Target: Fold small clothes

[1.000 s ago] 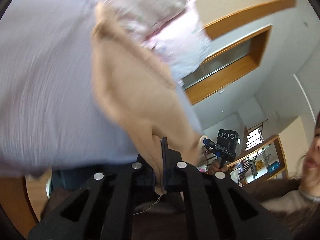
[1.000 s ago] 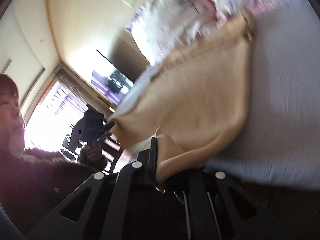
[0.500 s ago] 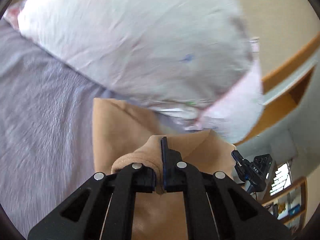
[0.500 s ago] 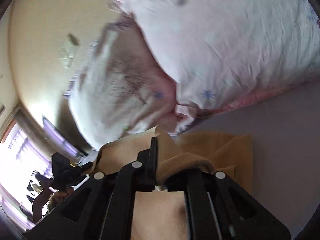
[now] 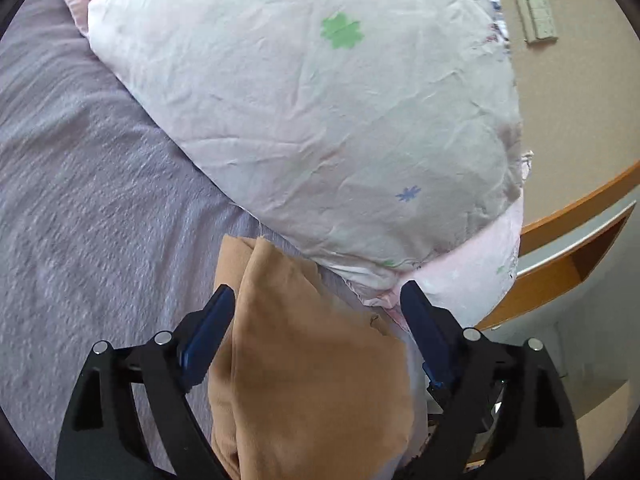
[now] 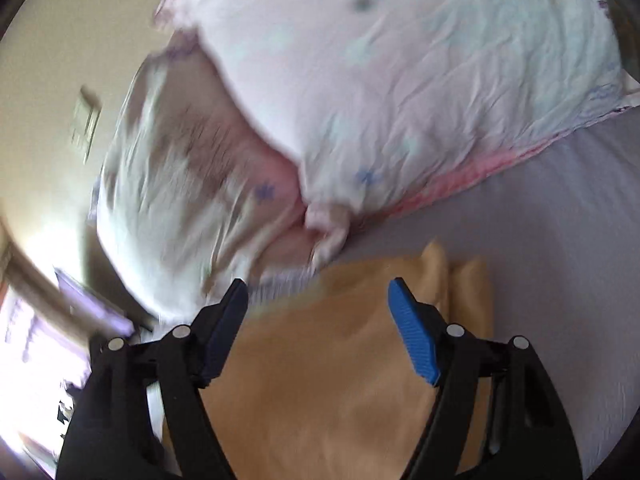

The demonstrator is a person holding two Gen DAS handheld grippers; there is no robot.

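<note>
A tan garment (image 5: 304,364) lies folded on the lilac bed sheet (image 5: 88,208), its far edge close to a pillow. It also shows in the right wrist view (image 6: 328,380), somewhat blurred. My left gripper (image 5: 318,300) is open, its blue-padded jaws spread either side of the garment's far end, holding nothing. My right gripper (image 6: 318,292) is also open and empty, its jaws spread over the garment's other side.
A large white pillow with small flower prints (image 5: 320,112) lies just beyond the garment. A second pillow (image 6: 172,200) sits beside it. A beige wall with a switch plate (image 5: 540,16) and a wooden ledge (image 5: 568,248) lie to the right.
Both grippers carried the garment's edge forward towards the pillow while shut on it, then opened and let it go. The garment now lies folded over on the sheet.
</note>
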